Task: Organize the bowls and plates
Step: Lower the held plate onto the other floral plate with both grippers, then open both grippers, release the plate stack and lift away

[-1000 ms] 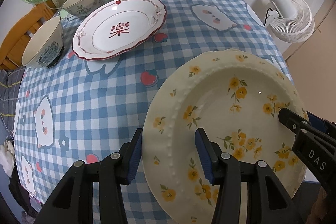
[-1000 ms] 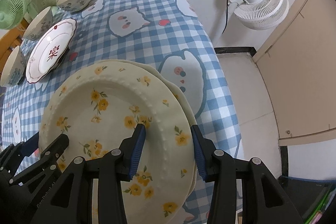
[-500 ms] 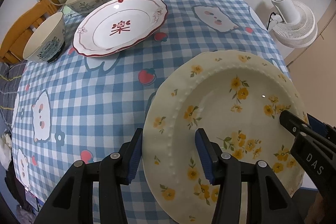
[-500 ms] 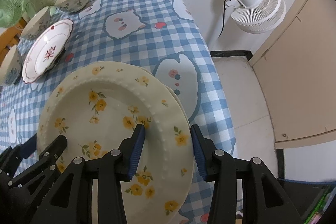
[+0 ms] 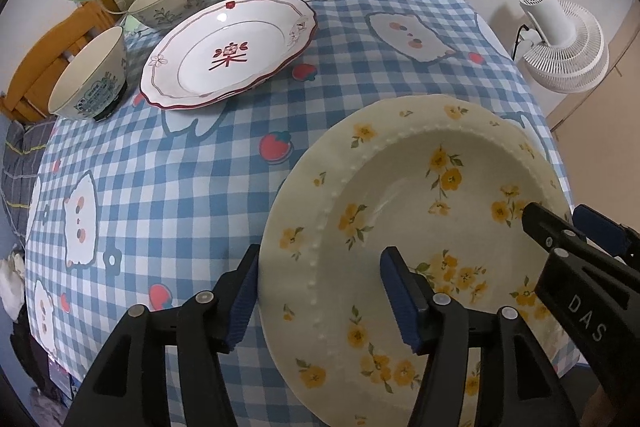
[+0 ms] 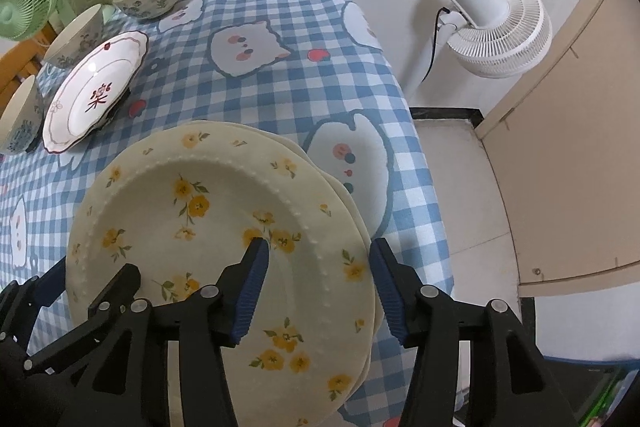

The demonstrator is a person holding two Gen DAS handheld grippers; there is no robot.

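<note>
Readable: "DAS", white capitals on the black body of the right gripper point(image 5: 576, 227), right of the left gripper's fingers point(image 5: 394, 267). Well beyond those fingers, a red mark, possibly a Chinese character, in the middle of the white red-rimmed plate point(image 5: 230, 53). Nothing else legible.

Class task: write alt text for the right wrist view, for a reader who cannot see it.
The right gripper, jaws opening, straddles the rim of a yellow-flowered plate stacked on another on a blue checked tablecloth.
</note>
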